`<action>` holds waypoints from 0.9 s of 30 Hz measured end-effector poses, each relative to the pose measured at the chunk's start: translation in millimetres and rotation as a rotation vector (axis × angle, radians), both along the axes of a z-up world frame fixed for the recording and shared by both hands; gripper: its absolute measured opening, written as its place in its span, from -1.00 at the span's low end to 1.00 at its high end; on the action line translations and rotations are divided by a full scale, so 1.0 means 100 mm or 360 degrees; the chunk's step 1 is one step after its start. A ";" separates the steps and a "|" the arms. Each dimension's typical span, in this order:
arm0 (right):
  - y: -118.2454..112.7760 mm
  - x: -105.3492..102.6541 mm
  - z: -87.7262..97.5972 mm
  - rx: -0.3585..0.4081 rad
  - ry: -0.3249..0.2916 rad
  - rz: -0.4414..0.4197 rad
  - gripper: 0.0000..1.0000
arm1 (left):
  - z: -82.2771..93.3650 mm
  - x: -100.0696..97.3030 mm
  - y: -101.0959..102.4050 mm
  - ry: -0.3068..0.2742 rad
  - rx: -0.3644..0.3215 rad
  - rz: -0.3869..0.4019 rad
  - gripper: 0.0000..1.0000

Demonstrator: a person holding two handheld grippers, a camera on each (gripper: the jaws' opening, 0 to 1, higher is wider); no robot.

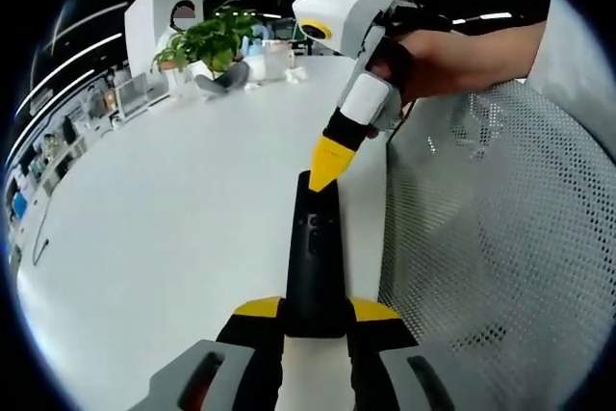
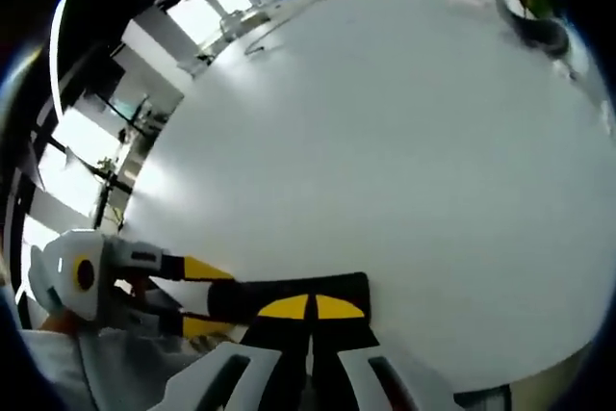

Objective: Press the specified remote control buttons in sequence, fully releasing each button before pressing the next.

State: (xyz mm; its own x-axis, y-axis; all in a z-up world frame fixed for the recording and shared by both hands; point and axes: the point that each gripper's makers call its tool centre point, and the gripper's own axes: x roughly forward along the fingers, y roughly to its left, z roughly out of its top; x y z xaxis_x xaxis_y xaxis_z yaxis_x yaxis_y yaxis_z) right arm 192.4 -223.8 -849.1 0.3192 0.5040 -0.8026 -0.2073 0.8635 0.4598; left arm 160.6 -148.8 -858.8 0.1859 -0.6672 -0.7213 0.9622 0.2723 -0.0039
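Left gripper view: the left gripper (image 1: 315,320) rises from the bottom edge with its yellow-tipped jaws clamped on the near end of a black remote control (image 1: 315,257), one jaw on each long side. The remote points away from the camera, lifted over the white table (image 1: 164,209). At the remote's far end the right gripper (image 1: 327,163) comes down from the upper right, its yellow tips drawn together into a single point that touches the remote's top face near that end. A hand (image 1: 433,55) holds the right gripper's white body, the forearm reaching in from the right edge. A white mesh chair back (image 1: 491,228) stands just beside the table edge. Farther off, at the table's far end, a potted green plant (image 1: 212,40) stands with a few small white things near it that I cannot make out.

Right gripper view: the right gripper (image 2: 311,307) has its jaws shut flat together, pressing down on the remote control (image 2: 289,297), which lies across the frame. The left gripper (image 2: 197,297) grips the remote's end from the left.
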 end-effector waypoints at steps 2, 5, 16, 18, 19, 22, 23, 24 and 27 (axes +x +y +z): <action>0.00 -0.01 0.01 0.0004 0.0010 -0.0010 -1.00 | 0.00 -0.02 -0.02 -0.0005 -0.0004 -0.0014 -0.52; 0.02 0.04 0.06 0.0008 -0.0058 -0.0001 -1.00 | 0.00 -0.04 -0.04 -0.0004 -0.0009 -0.0036 -0.52; 0.10 -0.01 0.00 0.0042 -0.0014 0.0044 -1.00 | 0.00 -0.05 -0.05 0.0000 -0.0007 -0.0037 -0.52; 0.10 -0.01 0.00 0.0049 -0.0005 0.0036 -1.00 | 0.00 -0.05 -0.05 0.0002 -0.0005 -0.0036 -0.52; 0.10 -0.01 0.00 0.0048 -0.0003 0.0037 -1.00 | 0.00 -0.05 -0.05 0.0002 -0.0005 -0.0036 -0.52; 0.10 -0.02 -0.01 0.0042 -0.0014 0.0038 -1.00 | 0.00 -0.05 -0.05 0.0003 -0.0005 -0.0035 -0.52; 0.10 -0.02 -0.01 0.0042 -0.0018 0.0036 -1.00 | 0.00 -0.05 -0.05 0.0003 -0.0006 -0.0035 -0.52; 0.10 -0.02 -0.01 0.0043 -0.0018 0.0035 -1.00 | 0.00 -0.05 -0.05 0.0003 -0.0006 -0.0035 -0.52; 0.10 -0.02 -0.01 0.0039 -0.0027 0.0047 -1.00 | 0.00 -0.04 -0.05 0.0000 -0.0005 -0.0035 -0.52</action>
